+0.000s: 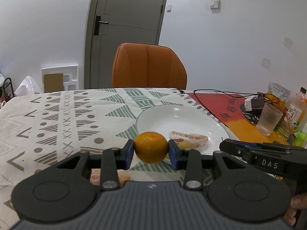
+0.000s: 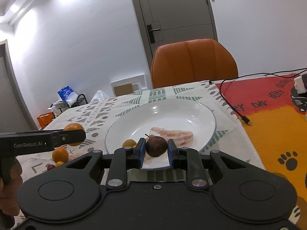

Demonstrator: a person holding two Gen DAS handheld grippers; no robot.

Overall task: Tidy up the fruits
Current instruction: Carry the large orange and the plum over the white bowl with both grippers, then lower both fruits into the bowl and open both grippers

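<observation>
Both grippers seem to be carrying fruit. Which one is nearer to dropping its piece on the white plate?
The right gripper, probably. Its dark brown fruit already sits over the plate near the front rim. The left gripper holds its orange at the plate's left edge, partly over the cloth.

Both wrist views low, close, facing the chair, sharing the plate.

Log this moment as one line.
left tool: shut on orange | right tool: shut on brown fruit | plate: pomelo segment
</observation>
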